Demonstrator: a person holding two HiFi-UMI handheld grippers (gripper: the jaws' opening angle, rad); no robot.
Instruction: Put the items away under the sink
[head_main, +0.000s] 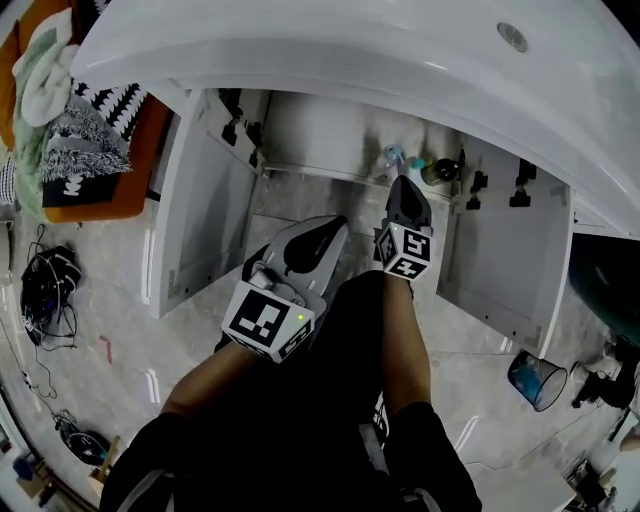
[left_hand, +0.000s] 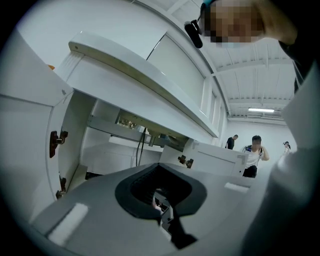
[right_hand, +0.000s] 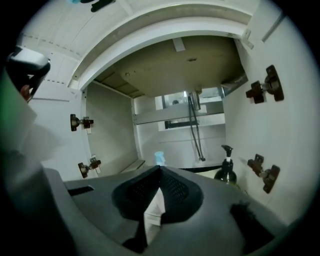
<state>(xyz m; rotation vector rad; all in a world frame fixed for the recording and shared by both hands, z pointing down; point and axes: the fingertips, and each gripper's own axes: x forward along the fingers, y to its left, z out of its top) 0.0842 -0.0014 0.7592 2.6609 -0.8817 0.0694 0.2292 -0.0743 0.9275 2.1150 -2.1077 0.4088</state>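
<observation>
The cabinet under the white sink (head_main: 350, 55) stands with both doors open. Inside at the right are a dark green pump bottle (head_main: 440, 172) (right_hand: 227, 171) and, further back, a light blue bottle (head_main: 393, 160) (right_hand: 159, 158). My right gripper (head_main: 405, 188) (right_hand: 160, 169) points into the opening, short of the bottles, shut with nothing between its jaws. My left gripper (head_main: 325, 232) (left_hand: 159, 167) hangs lower and to the left in front of the cabinet. Its jaws look shut and hold nothing.
The left door (head_main: 195, 200) and right door (head_main: 510, 260) flank the opening, hinges showing inside. Hoses (right_hand: 196, 127) run down the cabinet's back. Towels (head_main: 80, 120) lie upper left, cables (head_main: 45, 290) on the floor, a blue bin (head_main: 535, 380) lower right. People (left_hand: 252, 157) stand far off.
</observation>
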